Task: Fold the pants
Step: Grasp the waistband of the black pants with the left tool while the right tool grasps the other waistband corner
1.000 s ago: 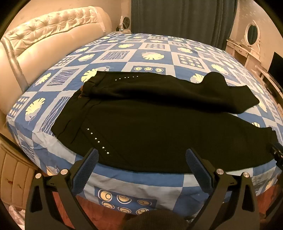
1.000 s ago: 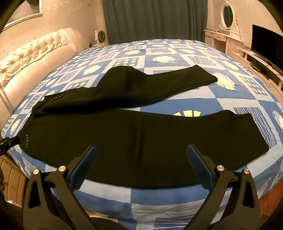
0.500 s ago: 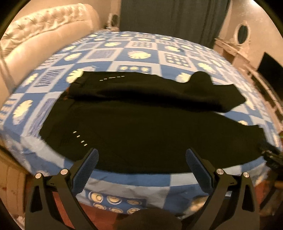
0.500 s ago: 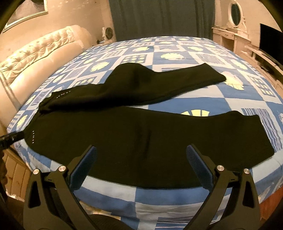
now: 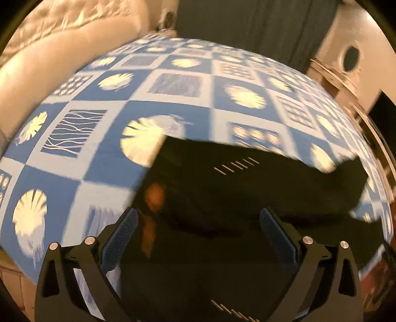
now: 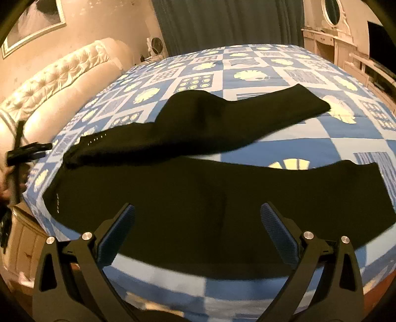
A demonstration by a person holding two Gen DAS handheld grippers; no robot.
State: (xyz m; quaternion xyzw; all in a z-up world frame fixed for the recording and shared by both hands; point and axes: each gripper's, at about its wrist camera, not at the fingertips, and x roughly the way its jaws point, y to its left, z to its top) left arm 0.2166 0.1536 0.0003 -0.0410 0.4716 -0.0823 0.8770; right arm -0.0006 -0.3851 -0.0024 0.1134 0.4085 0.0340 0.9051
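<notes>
Black pants (image 6: 198, 198) lie spread on a bed with a blue and white patterned cover (image 6: 309, 131). The near leg runs along the front edge, the far leg (image 6: 235, 119) lies angled behind it. The waist end with small silver studs (image 6: 96, 138) is at the left. My left gripper (image 5: 198, 237) is open, low over the waist part of the pants (image 5: 235, 198); the view is blurred. My right gripper (image 6: 198, 228) is open and empty, over the near leg. The left gripper shows at the far left of the right wrist view (image 6: 27, 151).
A cream tufted headboard (image 6: 61, 81) stands at the left. Dark curtains (image 6: 227, 22) hang behind the bed. A white dresser with an oval mirror (image 6: 331, 29) and a dark screen (image 6: 378, 39) stand at the right. The bed's front edge (image 6: 173, 277) is just below my right gripper.
My left gripper has moved forward and left, down toward the waist end of the pants. My right gripper has shifted slightly closer to the near leg. Both stay open.
</notes>
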